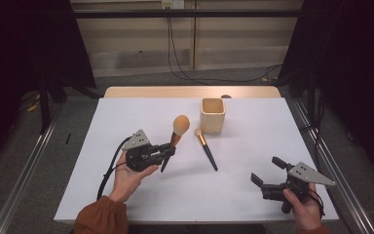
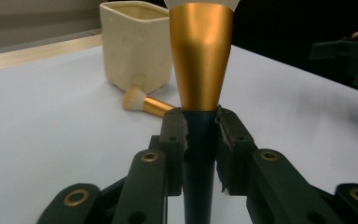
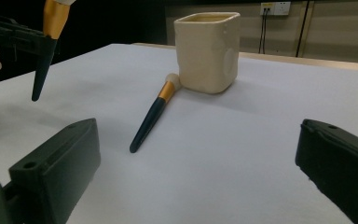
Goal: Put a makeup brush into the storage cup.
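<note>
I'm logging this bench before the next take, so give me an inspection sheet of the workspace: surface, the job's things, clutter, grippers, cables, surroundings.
Surface: white table top, bare wood strip along the far edge.
Job's things: large brush lifted off the table, bristles up; small brush lying flat, its bristle end at the foot of the cream cup, which stands upright.
Clutter: nothing seen.
Grippers: left gripper shut on the large brush's dark handle; right gripper open, nothing between its jaws.
Cables: black cable trailing from the left gripper; cords on the floor beyond the table.
Surroundings: dark curtains at both sides, metal floor rails, wall outlet.
</note>
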Demonstrator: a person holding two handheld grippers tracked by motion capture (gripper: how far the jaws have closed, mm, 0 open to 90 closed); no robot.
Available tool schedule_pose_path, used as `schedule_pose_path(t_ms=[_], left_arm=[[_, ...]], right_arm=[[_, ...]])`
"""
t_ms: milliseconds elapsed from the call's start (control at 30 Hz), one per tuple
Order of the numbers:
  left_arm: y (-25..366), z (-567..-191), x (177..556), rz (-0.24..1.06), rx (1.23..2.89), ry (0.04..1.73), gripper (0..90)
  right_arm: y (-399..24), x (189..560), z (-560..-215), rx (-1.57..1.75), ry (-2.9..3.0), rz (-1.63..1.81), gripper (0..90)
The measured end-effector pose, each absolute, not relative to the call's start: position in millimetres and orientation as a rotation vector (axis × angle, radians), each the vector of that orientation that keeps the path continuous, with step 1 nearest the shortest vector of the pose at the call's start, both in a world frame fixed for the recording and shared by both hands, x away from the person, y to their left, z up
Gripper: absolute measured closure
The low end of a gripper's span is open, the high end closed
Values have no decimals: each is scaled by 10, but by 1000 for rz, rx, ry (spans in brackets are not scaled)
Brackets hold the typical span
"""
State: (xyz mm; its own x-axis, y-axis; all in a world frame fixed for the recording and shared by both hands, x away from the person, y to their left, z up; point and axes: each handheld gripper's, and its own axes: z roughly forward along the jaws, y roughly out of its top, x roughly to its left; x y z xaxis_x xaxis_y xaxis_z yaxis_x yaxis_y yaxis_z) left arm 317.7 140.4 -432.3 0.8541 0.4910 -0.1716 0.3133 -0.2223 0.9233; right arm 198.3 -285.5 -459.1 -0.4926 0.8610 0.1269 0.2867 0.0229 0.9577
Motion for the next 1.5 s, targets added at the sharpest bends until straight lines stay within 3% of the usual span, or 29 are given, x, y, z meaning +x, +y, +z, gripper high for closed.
schedule_pose_path(t_ms=[1500], left_arm=[[854,-4194,3059,145,1772,500,746]], right_arm=[[-1777,2682,-3964,937,1901,1774,0]])
